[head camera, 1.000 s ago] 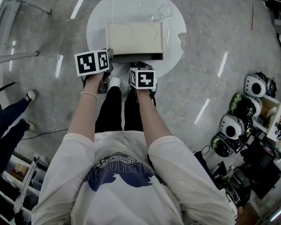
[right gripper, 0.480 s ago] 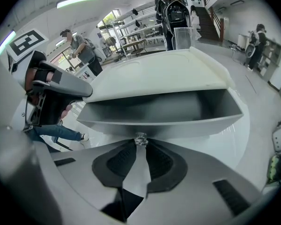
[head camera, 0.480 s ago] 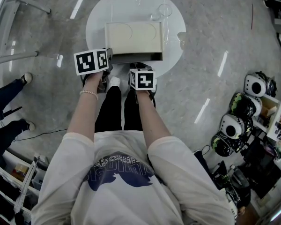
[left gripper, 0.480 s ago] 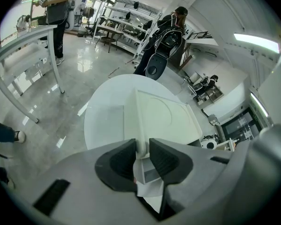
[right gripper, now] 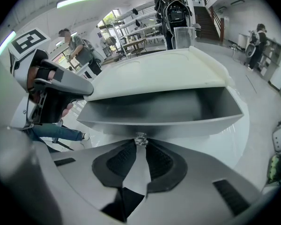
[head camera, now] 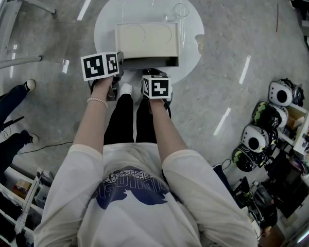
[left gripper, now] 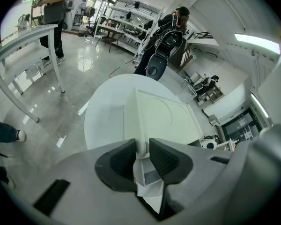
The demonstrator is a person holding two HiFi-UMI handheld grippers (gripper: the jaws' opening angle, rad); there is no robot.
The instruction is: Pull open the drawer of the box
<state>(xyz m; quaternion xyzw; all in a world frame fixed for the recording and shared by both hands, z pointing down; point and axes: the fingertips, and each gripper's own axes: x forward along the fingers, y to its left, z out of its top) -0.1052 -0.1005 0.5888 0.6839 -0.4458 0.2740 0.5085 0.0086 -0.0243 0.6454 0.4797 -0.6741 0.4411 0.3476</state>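
Bystander's legs point(head camera: 9, 101) at the left edge of the head view have drawn in nearer the edge, one shoe now further up the floor; your two claws, the box and the drawer sit where they were.

Claws: two.
- Your left claw point(left gripper: 142, 150) is clamped on the near left corner edge of the box point(head camera: 147, 40).
- Your right claw point(right gripper: 140, 146) is pinched on the small clear knob point(right gripper: 140, 138) at the middle of the drawer front.
- Marker cubes point(head camera: 100, 66): two, one per claw, each face a black-and-white square pattern.

Box: one, cream, rectangular, standing on the round white desk point(head camera: 105, 19) with its front towards you. Its top carries two shallow circle outlines side by side.

Drawer point(right gripper: 154, 109): one, pulled part-way out of the box front towards you, its grey inside showing under the overhanging top.

Knob: one, transparent, faceted.

Clear cup point(head camera: 181, 12): one, on the desk just behind the box's far right corner.

Helmets point(head camera: 280, 93): four can be made out, on shelving at the right, well apart from the desk.

Writing: your shirt bears a dark print point(head camera: 131, 188) with lettering too small to read.
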